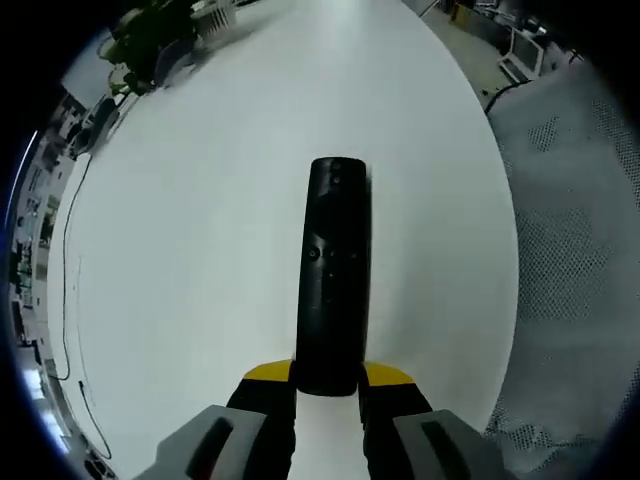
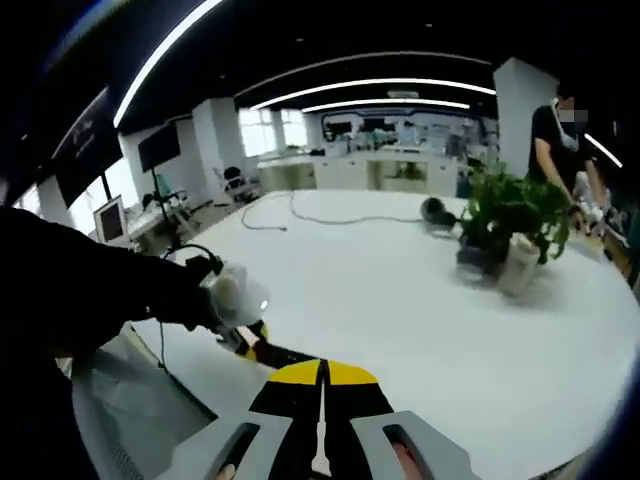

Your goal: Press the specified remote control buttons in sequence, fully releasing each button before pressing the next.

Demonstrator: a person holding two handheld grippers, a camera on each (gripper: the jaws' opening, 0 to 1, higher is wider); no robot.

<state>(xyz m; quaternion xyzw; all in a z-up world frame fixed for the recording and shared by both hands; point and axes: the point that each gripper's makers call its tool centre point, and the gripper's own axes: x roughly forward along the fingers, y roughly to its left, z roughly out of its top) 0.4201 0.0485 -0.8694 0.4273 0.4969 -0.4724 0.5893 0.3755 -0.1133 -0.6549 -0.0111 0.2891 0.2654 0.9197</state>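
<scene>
Left gripper point(image 1: 327, 385) clamps the near end of the remote control point(image 1: 336, 275), yellow-tipped jaws closed on either side of it. The remote runs straight away from the jaws across the white table point(image 1: 200, 250), button face up; round buttons sit mid-body and near the far end. Nothing touches any button.

Beyond the remote's far end, well apart, a potted plant point(image 1: 150, 40) stands at the table's edge. A thin cable point(image 1: 70, 300) trails along the table edge, off to the remote's side.

In the right gripper view, the right gripper point(image 2: 322, 385) has its yellow tips pressed together with nothing between them. Just past those tips lies the dark remote point(image 2: 290, 356), with the left gripper point(image 2: 235, 300) holding it on a dark sleeve point(image 2: 80, 290). Further out: plant point(image 2: 510, 220), then a person point(image 2: 550, 130) standing behind it.

Progress judgement: the remote is held steady, the presser sits shy of it, and no press is underway. Cannot tell how many presses are done; pressing appears left.
</scene>
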